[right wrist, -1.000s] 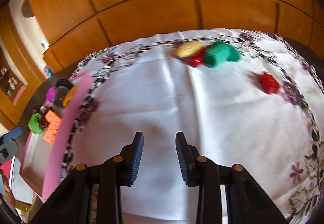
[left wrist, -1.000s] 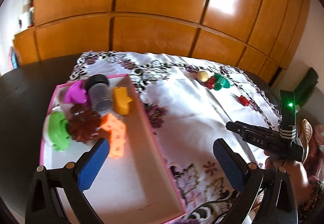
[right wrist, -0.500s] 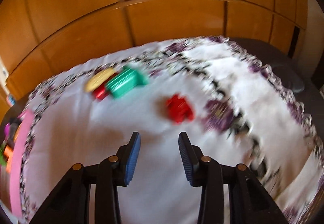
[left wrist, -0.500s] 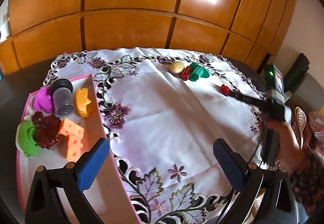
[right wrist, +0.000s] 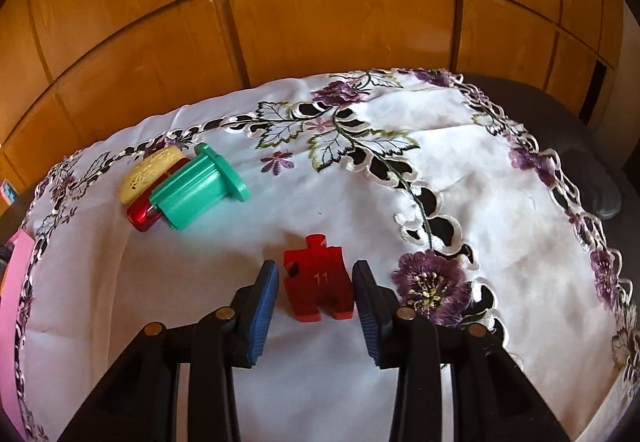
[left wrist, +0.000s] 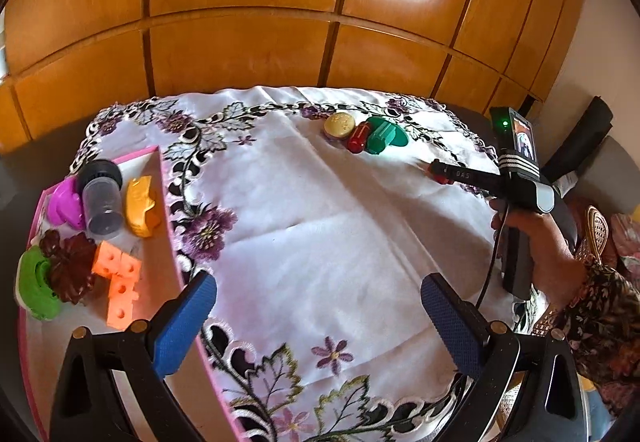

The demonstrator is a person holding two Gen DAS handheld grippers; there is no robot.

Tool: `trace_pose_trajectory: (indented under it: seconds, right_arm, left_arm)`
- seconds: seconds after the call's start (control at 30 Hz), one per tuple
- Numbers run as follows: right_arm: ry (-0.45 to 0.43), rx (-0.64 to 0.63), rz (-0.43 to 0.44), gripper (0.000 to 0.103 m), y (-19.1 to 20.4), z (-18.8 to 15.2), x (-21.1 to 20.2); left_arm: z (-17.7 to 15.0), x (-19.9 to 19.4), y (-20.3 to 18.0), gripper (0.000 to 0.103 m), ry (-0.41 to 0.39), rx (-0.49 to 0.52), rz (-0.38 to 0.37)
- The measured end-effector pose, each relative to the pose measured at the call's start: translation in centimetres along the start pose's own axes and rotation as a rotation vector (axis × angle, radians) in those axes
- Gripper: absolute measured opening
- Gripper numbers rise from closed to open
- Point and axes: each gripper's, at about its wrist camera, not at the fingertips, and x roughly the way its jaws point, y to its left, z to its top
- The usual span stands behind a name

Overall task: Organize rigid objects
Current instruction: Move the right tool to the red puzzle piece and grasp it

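Note:
A flat red puzzle piece (right wrist: 318, 282) marked 11 lies on the white embroidered cloth (right wrist: 320, 202). My right gripper (right wrist: 315, 270) straddles it, and its jaws are closing, with a sliver of gap still showing at the left pad. Seen from the left wrist view, that right gripper (left wrist: 440, 168) reaches over the piece at the cloth's right side. My left gripper (left wrist: 318, 286) is wide open and holds nothing, its left finger hanging over the wall of the pink tray (left wrist: 168, 242). The tray holds several toys, among them orange blocks (left wrist: 118, 282) and a grey jar (left wrist: 102, 198).
A green cylinder (right wrist: 196, 188), a yellow disc (right wrist: 152, 172) and a small red piece (right wrist: 140, 216) lie together at the cloth's far side. Wooden cabinet doors (right wrist: 320, 22) stand behind the table. A person's hand and patterned sleeve (left wrist: 592, 306) are at the right.
My right gripper swung right across the cloth and came down around the red puzzle piece. My left gripper drifted right, off the tray's middle toward its wall.

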Motion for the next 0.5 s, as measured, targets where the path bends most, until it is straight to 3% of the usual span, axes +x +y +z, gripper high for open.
trace_pose_trajectory:
  seconds: [0.5]
  right_arm:
    - [0.016,0.034,-0.073,0.033,-1.4,-2.5,-1.8]
  left_arm:
    - [4.8,3.8,-5.7,0.103,-0.025,0.074,0.0]
